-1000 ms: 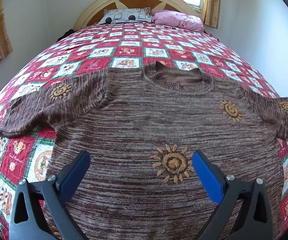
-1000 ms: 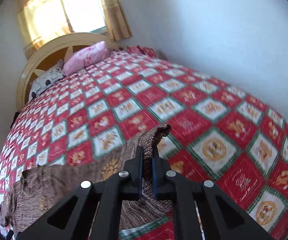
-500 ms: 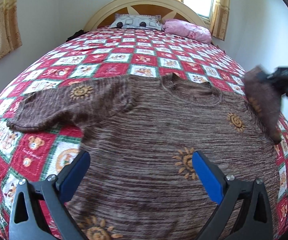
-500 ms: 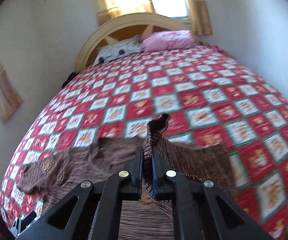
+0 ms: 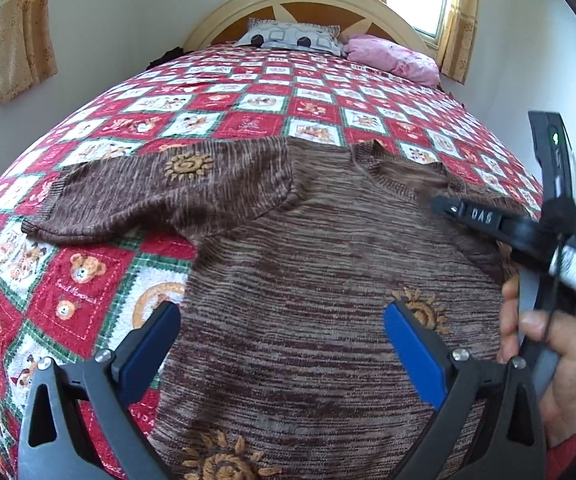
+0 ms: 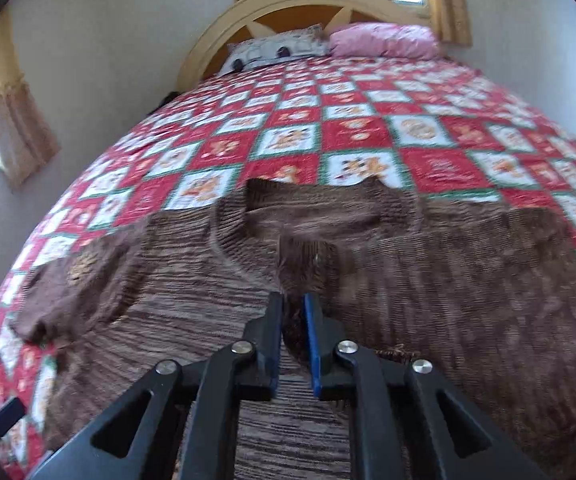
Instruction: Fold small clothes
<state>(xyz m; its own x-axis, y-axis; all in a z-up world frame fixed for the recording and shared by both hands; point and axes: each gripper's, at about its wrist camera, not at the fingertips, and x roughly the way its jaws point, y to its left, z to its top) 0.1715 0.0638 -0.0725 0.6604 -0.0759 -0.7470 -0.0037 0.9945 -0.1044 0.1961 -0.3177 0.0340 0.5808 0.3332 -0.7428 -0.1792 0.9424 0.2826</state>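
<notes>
A brown knit sweater (image 5: 307, 280) with orange sun motifs lies front up on the quilt, its left sleeve (image 5: 160, 196) spread out sideways. My left gripper (image 5: 280, 312) hovers open over the sweater's lower body, with nothing between its blue pads. My right gripper (image 6: 291, 304) is low over the chest, just below the neckline (image 6: 319, 208). Its jaws are opening, and the right sleeve's (image 6: 311, 256) cuff is still pinched between them. That sleeve is folded inward across the body. In the left wrist view the right gripper (image 5: 437, 205) reaches in from the right, held by a person's hand (image 5: 559, 368).
The red, white and green patchwork quilt (image 5: 248, 120) covers the whole bed. A patterned pillow (image 5: 288, 38) and a pink pillow (image 5: 391, 58) lie by the cream headboard (image 5: 307, 4). Walls and curtained windows close in at both sides.
The right gripper swung left and down, carrying the right sleeve from the bed's side onto the sweater's chest, and its jaws have parted slightly. The left gripper drifted a little sideways, still open.
</notes>
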